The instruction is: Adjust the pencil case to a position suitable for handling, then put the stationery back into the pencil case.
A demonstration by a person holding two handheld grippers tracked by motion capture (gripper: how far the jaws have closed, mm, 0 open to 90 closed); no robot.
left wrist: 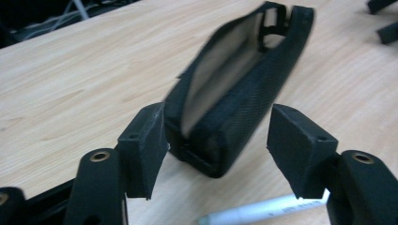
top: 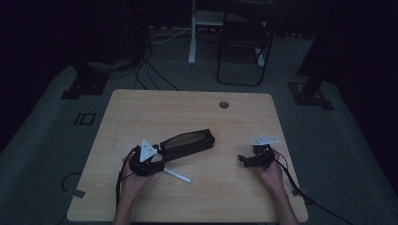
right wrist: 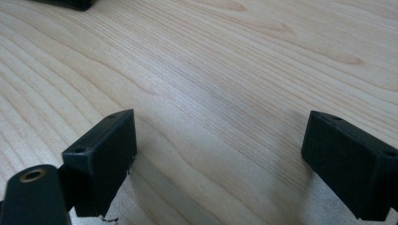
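High view: black pencil case point(top: 187, 144) lies unzipped mid-table, white pen point(top: 177, 176) beside it, not inside. Left gripper point(left wrist: 216, 150) straddles the case's near end, jaws apart, no grip yet. Right gripper point(right wrist: 220, 164) spread over bare table point(top: 197, 112) (idle). Packing looks barely started.

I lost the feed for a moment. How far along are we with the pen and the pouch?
Done: the black pouch lies unzipped on the table, its pale lining showing. In hand: the left gripper is open, its jaws on either side of the pouch's near end, not clamped. Left: the white pen lies on the table outside the pouch; the right gripper is open over bare wood.
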